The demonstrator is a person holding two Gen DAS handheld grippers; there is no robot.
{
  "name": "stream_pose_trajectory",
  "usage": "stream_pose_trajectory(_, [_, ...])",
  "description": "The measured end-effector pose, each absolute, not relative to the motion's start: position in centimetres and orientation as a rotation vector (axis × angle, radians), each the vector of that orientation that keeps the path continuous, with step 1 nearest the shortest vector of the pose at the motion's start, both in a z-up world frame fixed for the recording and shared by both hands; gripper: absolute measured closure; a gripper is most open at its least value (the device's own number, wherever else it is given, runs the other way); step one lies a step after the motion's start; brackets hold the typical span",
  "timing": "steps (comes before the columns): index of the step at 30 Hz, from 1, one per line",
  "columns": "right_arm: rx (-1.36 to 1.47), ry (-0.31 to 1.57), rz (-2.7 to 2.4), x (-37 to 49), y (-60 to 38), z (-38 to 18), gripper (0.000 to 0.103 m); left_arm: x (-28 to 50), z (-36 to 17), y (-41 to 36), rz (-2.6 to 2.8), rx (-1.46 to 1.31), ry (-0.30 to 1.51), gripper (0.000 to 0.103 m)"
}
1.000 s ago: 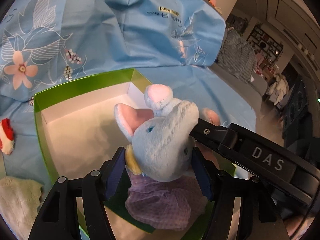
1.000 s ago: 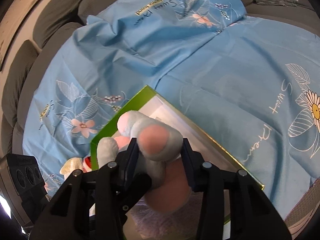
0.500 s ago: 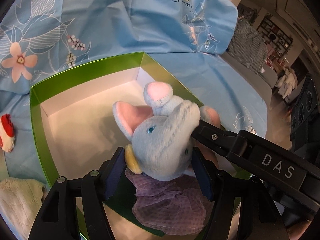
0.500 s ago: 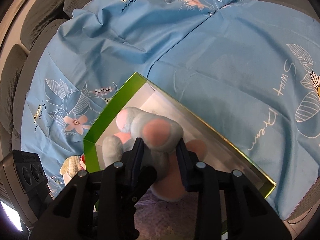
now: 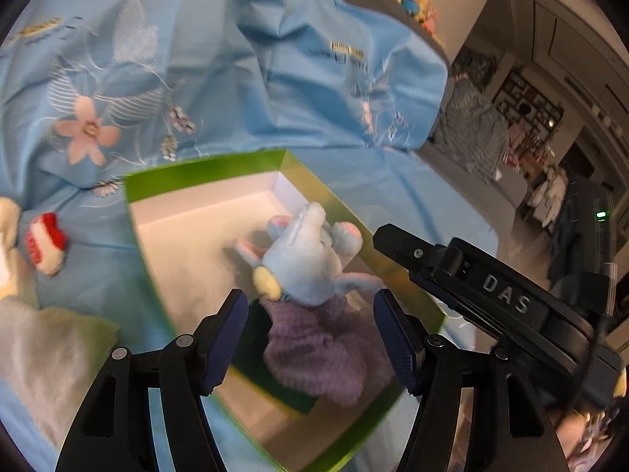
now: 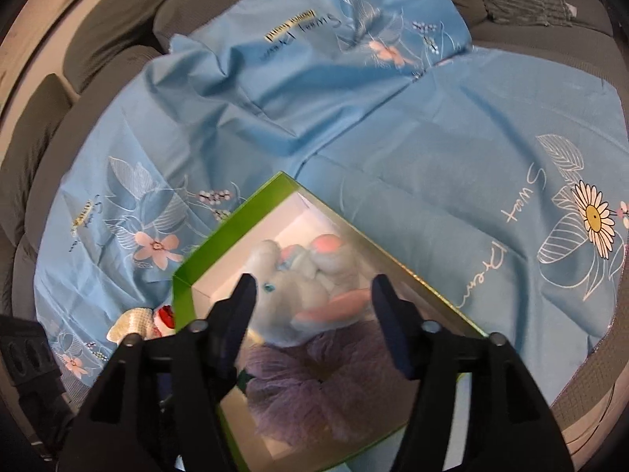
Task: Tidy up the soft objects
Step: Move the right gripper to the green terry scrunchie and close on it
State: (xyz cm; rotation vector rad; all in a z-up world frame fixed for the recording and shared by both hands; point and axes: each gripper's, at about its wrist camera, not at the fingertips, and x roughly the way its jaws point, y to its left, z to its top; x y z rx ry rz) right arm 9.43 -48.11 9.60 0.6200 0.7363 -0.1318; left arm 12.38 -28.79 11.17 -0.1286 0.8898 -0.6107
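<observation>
Lying in green box (image 5: 204,181), plush elephant (image 5: 306,263) (both grippers (image 5: 310,314) (image 6: 314,295) spread wide, empty)

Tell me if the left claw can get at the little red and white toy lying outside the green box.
Probably yes. The left claw is open and empty, and the red and white toy lies uncovered on the blue sheet, left of the green box.

A grey sofa (image 6: 118,43) carries a blue flowered sheet (image 6: 432,149). On the sheet, low in the frame, sits a green box (image 6: 220,251); at lower left lie a red-and-white knit piece (image 5: 45,244) and a cream cloth (image 5: 51,354).
</observation>
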Motion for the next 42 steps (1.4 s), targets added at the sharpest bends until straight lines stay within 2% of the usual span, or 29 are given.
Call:
stream_pose_trajectory(2, [0.611, 0.722, -0.124, 9.1, -47.6, 9.9, 0.029, 11.3, 12.1, -27.2, -0.599, -0.153, 0.855, 0.026])
stream_pose_trajectory(3, [0.603, 0.717, -0.127, 8.9, -47.3, 10.1, 0.028, 11.0, 12.3, -26.6, -0.591, -0.168, 0.841, 0.026])
stream_pose_trajectory(7, [0.561, 0.685, -0.126, 7.8, -45.7, 11.0, 0.01, 9.1, 13.2, -23.0, -0.536, -0.223, 0.807, 0.024])
stream_pose_trajectory(9, [0.537, 0.673, -0.112, 7.4, -44.8, 11.4, 0.006, 8.3, 13.4, -21.3, -0.514, -0.238, 0.788, 0.022])
stream_pose_trajectory(10, [0.528, 0.671, -0.105, 7.3, -44.4, 11.6, 0.005, 7.9, 13.5, -20.3, -0.495, -0.249, 0.78, 0.017])
stream_pose_trajectory(12, [0.508, 0.671, -0.091, 7.0, -43.4, 11.7, 0.003, 6.8, 13.4, -18.1, -0.446, -0.272, 0.763, 0.017])
stream_pose_trajectory(20, [0.432, 0.669, 0.023, 6.0, -38.3, 12.8, 0.002, 3.2, 11.8, -8.1, -0.22, -0.314, 0.759, 0.017])
stream_pose_trajectory(27, [0.366, 0.73, 0.192, 6.3, -31.8, 12.5, 0.001, 0.6, 8.2, -0.3, -0.03, -0.363, 0.788, 0.017])
stream_pose_trajectory(34, [0.3, 0.834, 0.314, 6.7, -25.6, 10.7, 0.001, -0.2, 5.0, 4.0, 0.036, -0.495, 0.803, 0.017])
stream_pose_trajectory(42, [0.218, 0.943, 0.365, 7.1, -20.3, 7.6, 0.004, -1.2, 4.1, 6.7, 0.119, -0.539, 0.811, 0.017])
